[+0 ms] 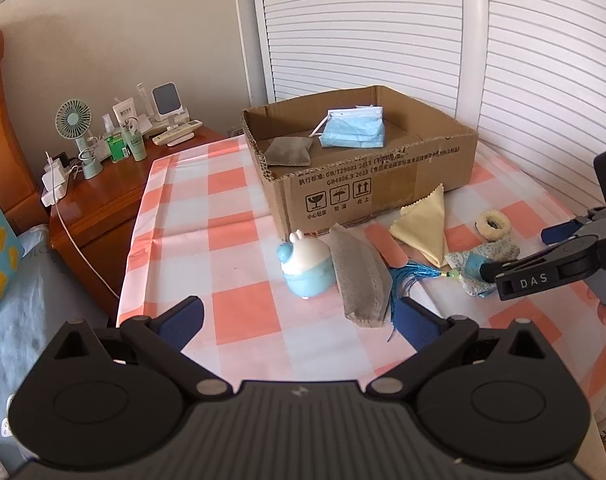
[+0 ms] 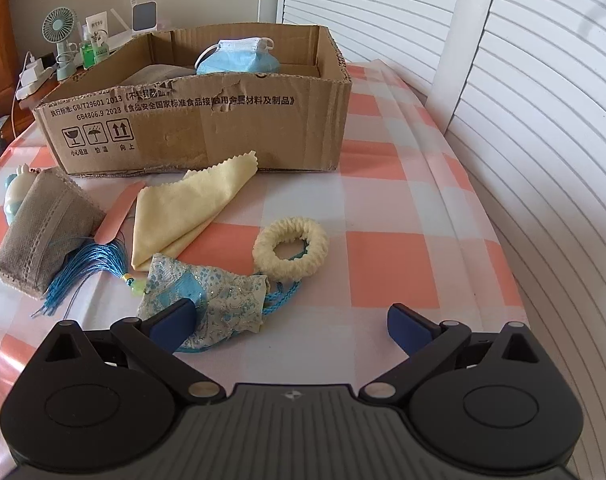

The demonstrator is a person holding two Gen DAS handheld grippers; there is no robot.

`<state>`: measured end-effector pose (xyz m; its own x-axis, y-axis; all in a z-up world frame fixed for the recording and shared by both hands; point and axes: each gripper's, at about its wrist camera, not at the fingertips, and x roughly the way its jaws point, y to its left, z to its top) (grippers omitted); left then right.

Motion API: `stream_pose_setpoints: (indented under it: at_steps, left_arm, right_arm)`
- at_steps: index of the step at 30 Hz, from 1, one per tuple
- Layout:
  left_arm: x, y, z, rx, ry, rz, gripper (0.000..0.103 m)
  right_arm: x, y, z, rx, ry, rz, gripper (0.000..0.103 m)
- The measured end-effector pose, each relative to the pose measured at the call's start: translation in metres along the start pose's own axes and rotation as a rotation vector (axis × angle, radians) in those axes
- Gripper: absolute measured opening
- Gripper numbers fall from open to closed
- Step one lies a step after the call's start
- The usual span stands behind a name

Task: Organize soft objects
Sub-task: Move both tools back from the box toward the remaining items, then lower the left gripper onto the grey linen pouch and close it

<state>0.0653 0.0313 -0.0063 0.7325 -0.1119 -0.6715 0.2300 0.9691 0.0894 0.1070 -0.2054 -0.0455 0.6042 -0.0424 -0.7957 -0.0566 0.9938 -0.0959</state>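
Over checkered tablecloth [image 2: 383,256], both tongs gape: left [image 1: 299,320] hovering, right [image 2: 291,320] beside pouch [image 2: 219,292].

I see bright, soft daylight; the cardboard box [image 2: 207,128] casts only a faint shadow toward me. Beyond it, shutter slats [image 2: 543,100] bow hard from fisheye distortion, corners vignetted black.

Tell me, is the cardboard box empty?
Not empty. The cardboard box is open on top, and a blue face mask and a grey pouch lie inside.
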Motion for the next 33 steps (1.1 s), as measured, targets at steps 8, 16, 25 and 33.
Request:
stream_pose_setpoints:
  at_steps: [8,16,25,33]
  left_arm:
    - [0.012,-0.006,0.001,0.007,0.012,-0.019,0.101]
    - [0.024,-0.028,0.003,0.058,0.003,-0.034,0.101]
    - [0.043,-0.06,0.01,0.122,0.01,-0.128,0.101]
    - [0.068,-0.063,0.013,0.098,0.057,-0.173,0.101]
  right_arm:
    - [-0.01,-0.008,-0.018,0.006,-0.015,0.015,0.103]
    - [-0.016,-0.015,-0.028,-0.019,-0.053,0.056,0.103]
    - [-0.025,-0.026,-0.031,-0.019,-0.101,0.111,0.103]
    - [-0.027,-0.032,-0.032,-0.029,-0.12,0.11,0.103]
